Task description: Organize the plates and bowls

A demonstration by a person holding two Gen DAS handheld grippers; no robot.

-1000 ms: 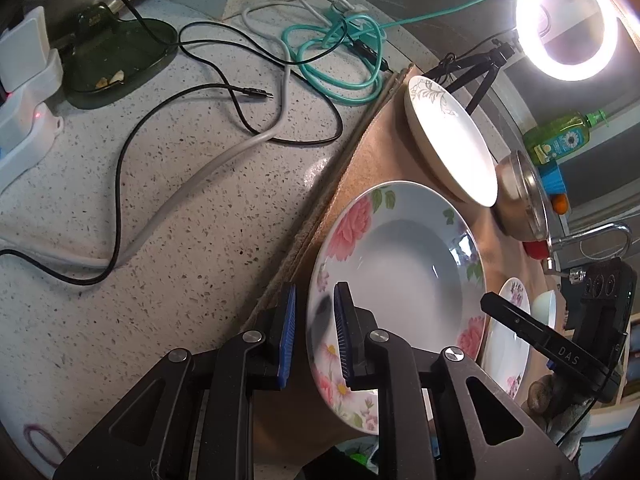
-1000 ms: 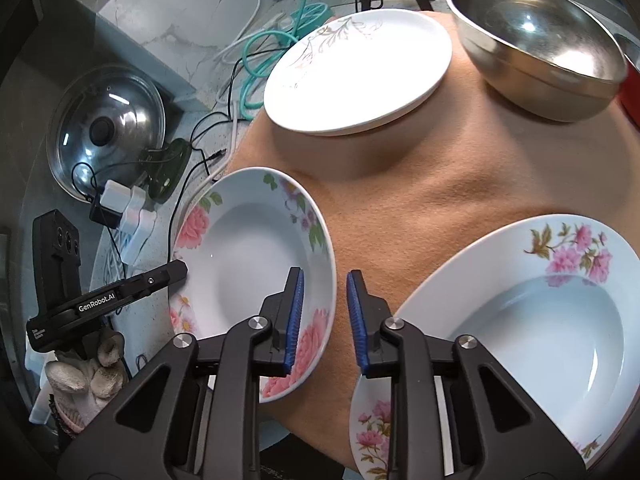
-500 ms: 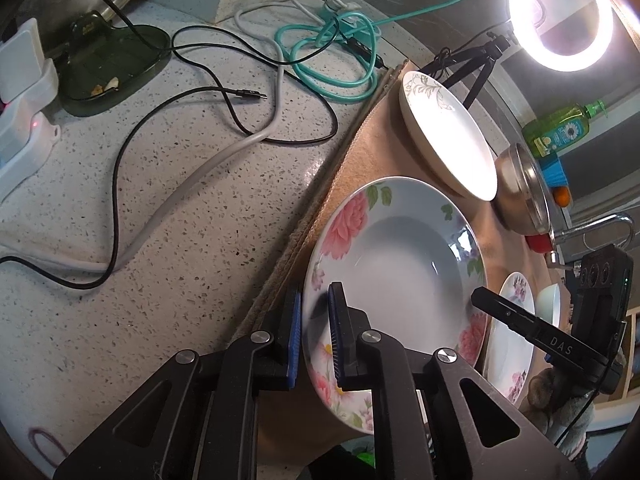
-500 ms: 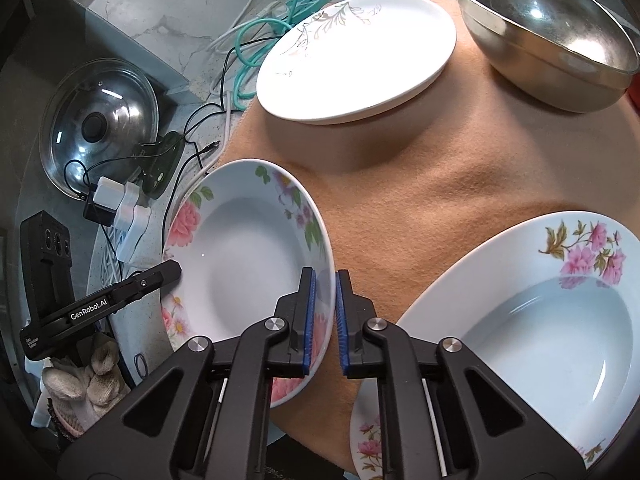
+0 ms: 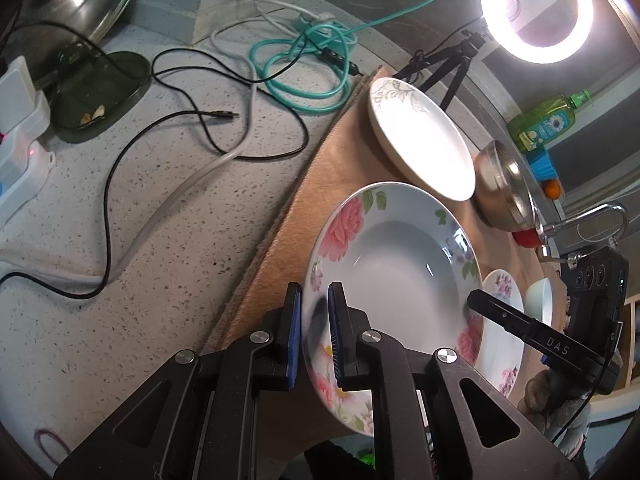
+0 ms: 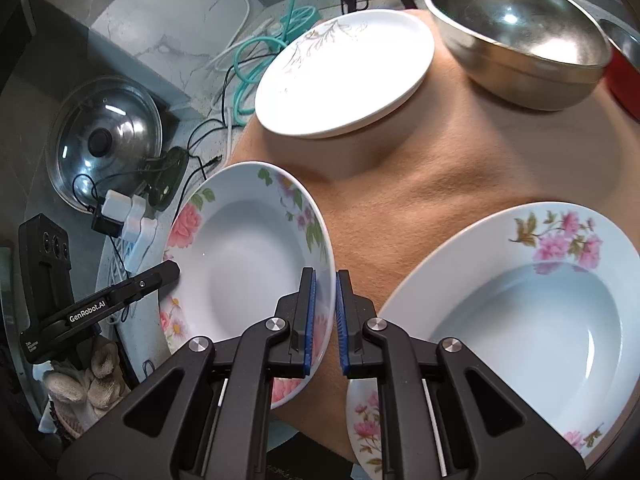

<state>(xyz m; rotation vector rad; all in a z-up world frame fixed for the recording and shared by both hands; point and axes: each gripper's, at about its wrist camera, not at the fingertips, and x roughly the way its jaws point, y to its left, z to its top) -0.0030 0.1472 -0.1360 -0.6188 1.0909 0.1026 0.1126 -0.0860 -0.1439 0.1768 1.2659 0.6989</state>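
Observation:
A deep plate with pink roses [image 5: 394, 280] [image 6: 248, 256] is held between both grippers, lifted and tilted above the brown mat [image 6: 440, 168]. My left gripper [image 5: 314, 304] is shut on its left rim. My right gripper [image 6: 324, 292] is shut on its right rim. A second deep flowered plate [image 6: 520, 320] lies on the mat to the right, and shows partly behind the held plate in the left wrist view [image 5: 504, 320]. A white plate with a twig print [image 6: 344, 76] [image 5: 420, 140] and a steel bowl [image 6: 516, 36] [image 5: 504, 192] sit at the far side.
Cables and a teal hose [image 5: 304, 64] lie on the speckled counter [image 5: 160, 220]. A pot lid [image 6: 108, 136] and white power adapters [image 6: 132, 216] are at the left. A ring light [image 5: 536, 4], a green soap bottle [image 5: 548, 120] and a faucet [image 5: 588, 220] stand at the back right.
Both grippers closed onto the rose plate's opposite rims. The plate has risen off the mat and tilted, held between them.

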